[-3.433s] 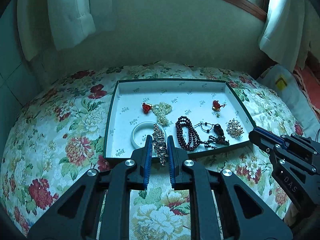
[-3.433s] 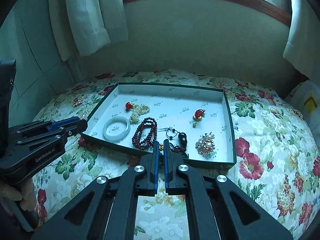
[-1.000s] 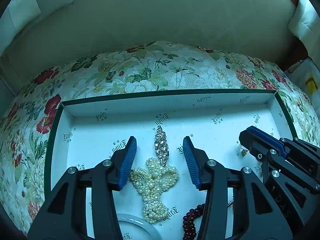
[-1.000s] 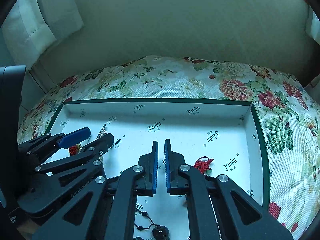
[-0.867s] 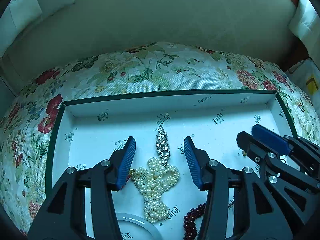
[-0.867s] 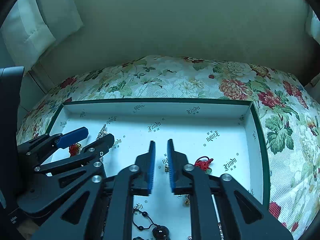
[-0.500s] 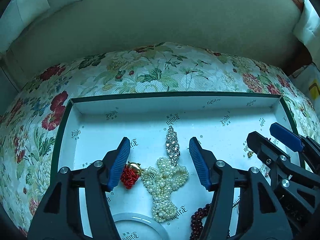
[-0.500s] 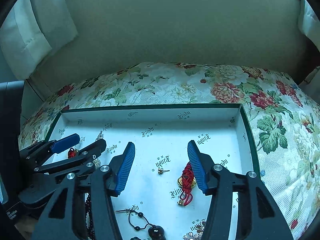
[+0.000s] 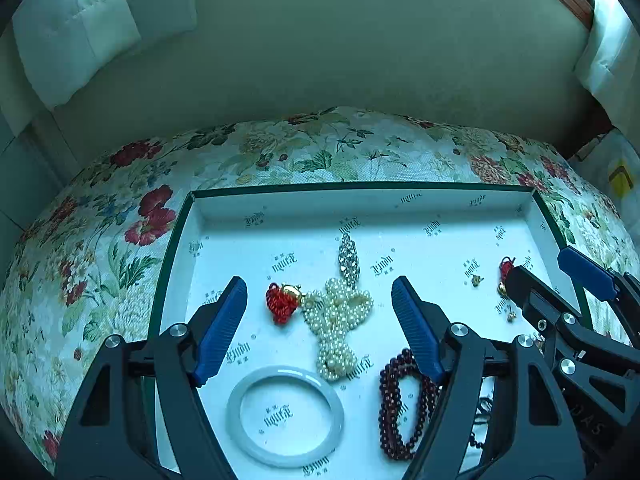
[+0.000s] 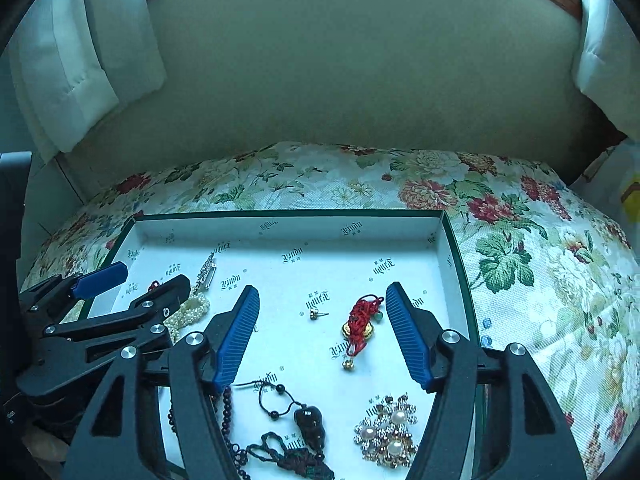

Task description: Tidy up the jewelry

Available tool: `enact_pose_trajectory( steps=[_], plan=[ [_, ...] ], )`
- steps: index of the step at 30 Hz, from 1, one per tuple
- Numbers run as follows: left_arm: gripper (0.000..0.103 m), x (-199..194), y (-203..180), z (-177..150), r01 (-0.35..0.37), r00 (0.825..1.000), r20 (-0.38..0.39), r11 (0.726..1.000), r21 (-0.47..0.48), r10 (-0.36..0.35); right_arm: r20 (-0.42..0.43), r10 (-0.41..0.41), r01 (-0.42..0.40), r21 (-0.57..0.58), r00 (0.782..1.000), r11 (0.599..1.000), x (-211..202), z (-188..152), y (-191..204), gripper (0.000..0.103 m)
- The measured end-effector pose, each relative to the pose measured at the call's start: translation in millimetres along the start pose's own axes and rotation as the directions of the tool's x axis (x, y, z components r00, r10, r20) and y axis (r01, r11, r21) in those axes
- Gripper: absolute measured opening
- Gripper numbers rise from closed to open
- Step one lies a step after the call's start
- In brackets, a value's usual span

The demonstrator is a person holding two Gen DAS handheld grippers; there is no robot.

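Observation:
A shallow white tray (image 9: pixel 192 240) with a green rim holds the jewelry. My left gripper (image 9: pixel 320 316) is open and empty above a pearl piece (image 9: pixel 336 320), with a rhinestone clip (image 9: pixel 349 258) beyond it, a red charm (image 9: pixel 282 304) to its left and a white bangle (image 9: pixel 286 414) and dark red beads (image 9: pixel 396 408) nearer. My right gripper (image 10: pixel 322 320) is open and empty above a small stud earring (image 10: pixel 316 313) and a red knot charm (image 10: pixel 360 324). A black cord pendant (image 10: pixel 308 424) and a pearl brooch (image 10: pixel 386 438) lie near the front rim.
The tray (image 10: pixel 444 256) sits on a floral cloth (image 10: pixel 520 264) against a plain wall. White curtains (image 9: pixel 80 20) hang at the back left and right. The left gripper body (image 10: pixel 100 320) crosses the tray's left side in the right wrist view.
The left gripper let go of the rhinestone clip in the tray, and the right gripper opened and left the stud earring there. Both have drawn back slightly, jaws wider.

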State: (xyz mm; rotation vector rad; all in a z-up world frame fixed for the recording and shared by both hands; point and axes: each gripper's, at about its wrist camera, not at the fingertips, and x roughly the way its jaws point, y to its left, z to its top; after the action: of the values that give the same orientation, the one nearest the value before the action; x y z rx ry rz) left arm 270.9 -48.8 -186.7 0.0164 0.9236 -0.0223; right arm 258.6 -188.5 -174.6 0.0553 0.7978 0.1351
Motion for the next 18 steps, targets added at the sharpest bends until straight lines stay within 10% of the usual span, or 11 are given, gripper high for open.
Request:
enact_pose_trajectory(
  steps=[18],
  plan=[
    [0.082, -152, 11, -70, -0.033, 0.991, 0.125, 0.998, -0.046, 0.039, 0.116, -0.023, 0.030, -0.056, 0.993, 0.998, -140, -55, 26, 0.071]
  ],
)
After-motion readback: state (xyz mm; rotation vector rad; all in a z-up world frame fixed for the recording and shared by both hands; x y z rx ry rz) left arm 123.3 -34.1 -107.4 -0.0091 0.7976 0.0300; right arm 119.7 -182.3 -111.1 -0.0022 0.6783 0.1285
